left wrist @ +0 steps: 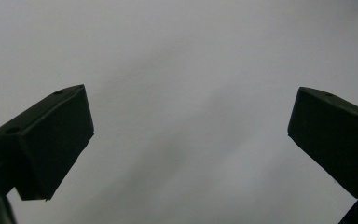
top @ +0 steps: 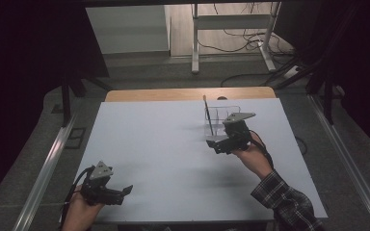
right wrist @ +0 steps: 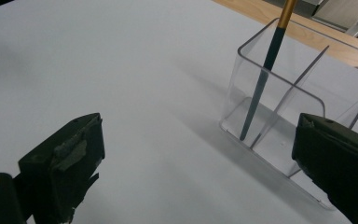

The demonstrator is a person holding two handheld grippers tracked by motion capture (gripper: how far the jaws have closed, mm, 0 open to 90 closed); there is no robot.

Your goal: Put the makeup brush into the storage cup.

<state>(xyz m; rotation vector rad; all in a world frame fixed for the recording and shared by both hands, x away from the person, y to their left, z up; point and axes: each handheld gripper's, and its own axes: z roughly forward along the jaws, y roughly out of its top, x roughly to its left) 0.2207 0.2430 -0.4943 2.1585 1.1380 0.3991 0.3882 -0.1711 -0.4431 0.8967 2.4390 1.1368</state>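
**Both grippers open, pencil standing in organizer**

My right gripper (right wrist: 193, 154) jaws fill the near edge of the right gripper view, spread wide, nothing between them. Just past them: clear organizer (right wrist: 303, 100), divided into compartments. One dark pencil (right wrist: 263, 77) with a gold upper end leans in its end compartment, tip on the floor. Other compartments look bare. In the high view the organizer (top: 213, 115) sits near the table's (top: 149, 144) far edge, right gripper (top: 221, 144) beside it. My left gripper (top: 125, 191) is well apart at the near left corner, jaws wide, holding nothing.
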